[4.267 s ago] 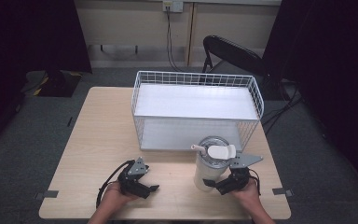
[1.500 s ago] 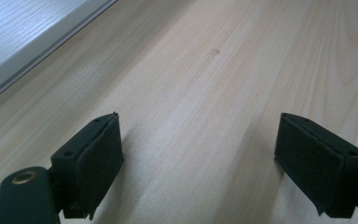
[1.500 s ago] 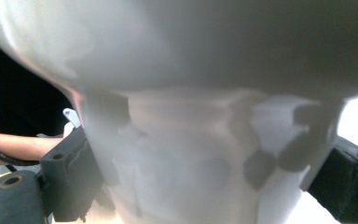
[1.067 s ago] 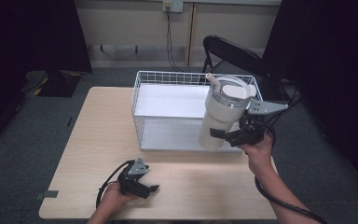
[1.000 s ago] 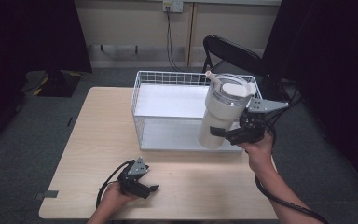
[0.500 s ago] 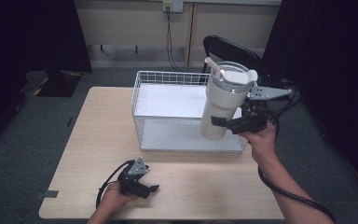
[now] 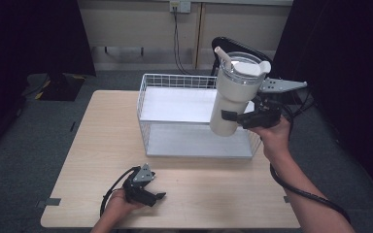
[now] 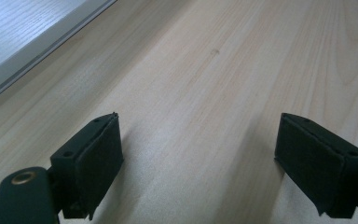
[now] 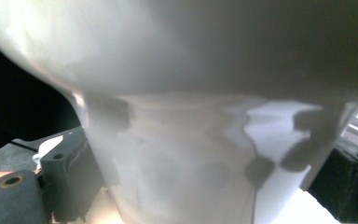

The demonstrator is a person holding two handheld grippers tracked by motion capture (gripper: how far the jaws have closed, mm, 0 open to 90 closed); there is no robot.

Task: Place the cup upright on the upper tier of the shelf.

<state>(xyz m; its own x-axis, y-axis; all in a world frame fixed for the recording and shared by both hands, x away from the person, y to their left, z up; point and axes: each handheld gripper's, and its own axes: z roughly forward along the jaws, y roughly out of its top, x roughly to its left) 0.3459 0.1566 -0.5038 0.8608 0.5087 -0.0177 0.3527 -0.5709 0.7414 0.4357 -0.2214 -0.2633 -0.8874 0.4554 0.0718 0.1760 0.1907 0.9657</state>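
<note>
Above the right end of the wire basket [image 7: 145, 104]: white tumbler [image 7: 233, 94] held clear of the table [image 7: 92, 131], tilted slightly, straw and lid on top. Clamped low on its narrow base by the right gripper [image 7: 236, 116], jaws pressed against both sides of the cup, seen close in the right gripper view [image 9: 205, 177]. Near the front edge of the table: left gripper [image 7: 158, 195] resting on the wood, well apart from the basket, jaws spread wide with bare tabletop between them [image 8: 200, 154].
</note>
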